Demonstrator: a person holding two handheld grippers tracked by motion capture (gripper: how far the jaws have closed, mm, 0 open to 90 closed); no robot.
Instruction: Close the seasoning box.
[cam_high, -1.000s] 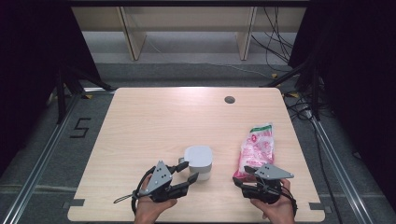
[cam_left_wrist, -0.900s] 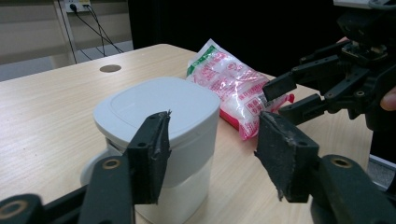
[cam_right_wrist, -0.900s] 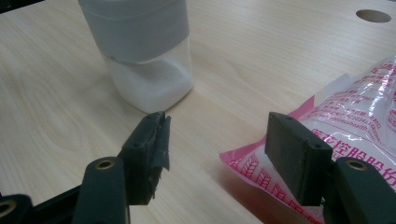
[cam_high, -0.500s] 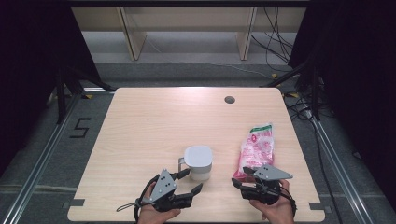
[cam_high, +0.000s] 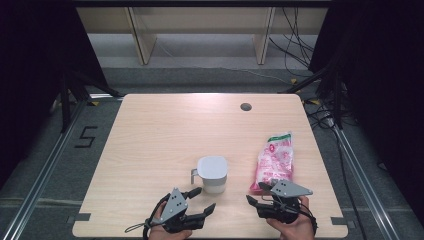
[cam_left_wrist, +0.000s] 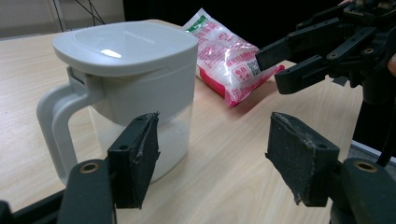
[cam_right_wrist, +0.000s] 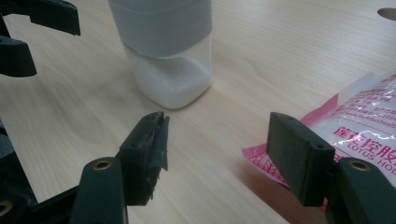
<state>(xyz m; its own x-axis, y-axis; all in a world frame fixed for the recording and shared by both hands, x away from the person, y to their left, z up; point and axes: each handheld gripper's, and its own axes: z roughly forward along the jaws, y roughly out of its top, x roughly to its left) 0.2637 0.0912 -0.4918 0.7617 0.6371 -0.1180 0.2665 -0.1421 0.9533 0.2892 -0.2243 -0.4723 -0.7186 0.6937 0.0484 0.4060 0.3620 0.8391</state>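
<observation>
Left gripper (cam_high: 204, 199) fingers just spreading, nothing between, near jug (cam_high: 212, 173). Right gripper (cam_high: 256, 194) fingers spread at pink bag (cam_high: 274, 159). Pinch bag's near edge squarely before lifting.

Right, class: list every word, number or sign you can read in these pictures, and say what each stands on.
"5": black mark on the floor left of the table.
"LOTUS HO", cut off at the frame edge: pink bag.
Chinese characters on the pink bag: too blurred to read.
Faint lettering on the container's lid: too small to read.
</observation>
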